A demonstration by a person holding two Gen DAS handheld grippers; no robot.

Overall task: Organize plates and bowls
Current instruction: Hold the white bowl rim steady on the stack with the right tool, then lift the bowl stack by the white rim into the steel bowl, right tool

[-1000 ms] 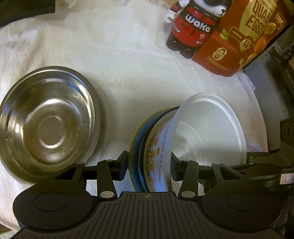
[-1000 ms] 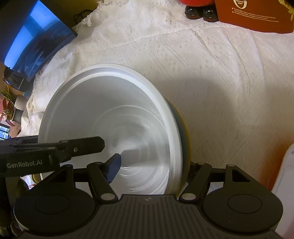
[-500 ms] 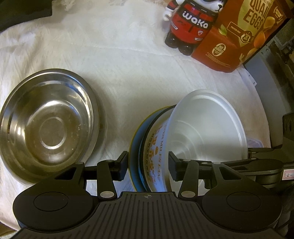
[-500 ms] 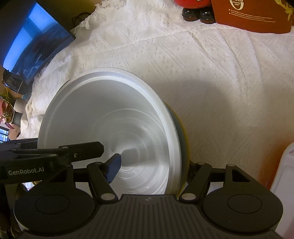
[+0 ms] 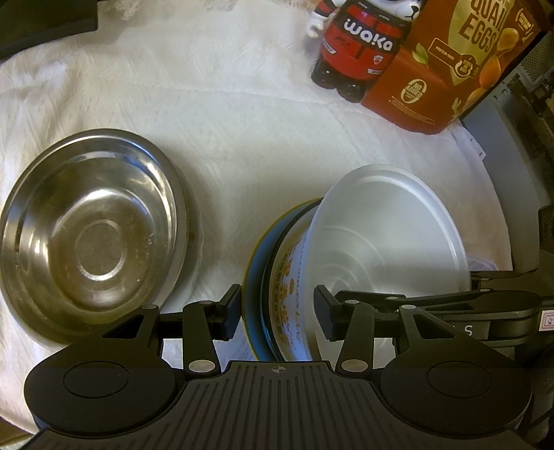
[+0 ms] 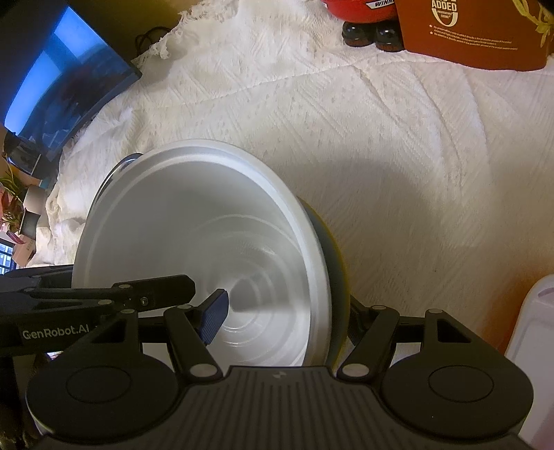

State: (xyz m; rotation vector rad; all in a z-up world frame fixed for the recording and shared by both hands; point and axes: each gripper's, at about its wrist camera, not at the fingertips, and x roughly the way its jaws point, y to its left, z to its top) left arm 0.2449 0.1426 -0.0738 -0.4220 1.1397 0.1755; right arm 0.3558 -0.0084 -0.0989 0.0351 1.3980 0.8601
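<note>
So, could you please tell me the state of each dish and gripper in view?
steel bowl: upright, empty, on the cloth.
white bowl: empty, nested in the blue dish.
blue dish: holding the white bowl.
left gripper: closed across both walls.
right gripper: straddles them; grip unclear.

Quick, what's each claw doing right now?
Left gripper: apparently closed on the rim of the bowl stack.
Right gripper: straddles the same rim; grip cannot be told.

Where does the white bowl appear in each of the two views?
Left wrist view: white bowl at lower right, nested in a printed bowl on a blue plate.
Right wrist view: white bowl at centre left, filling the foreground.
Shared landmark: the orange quail-egg box at upper right.
</note>
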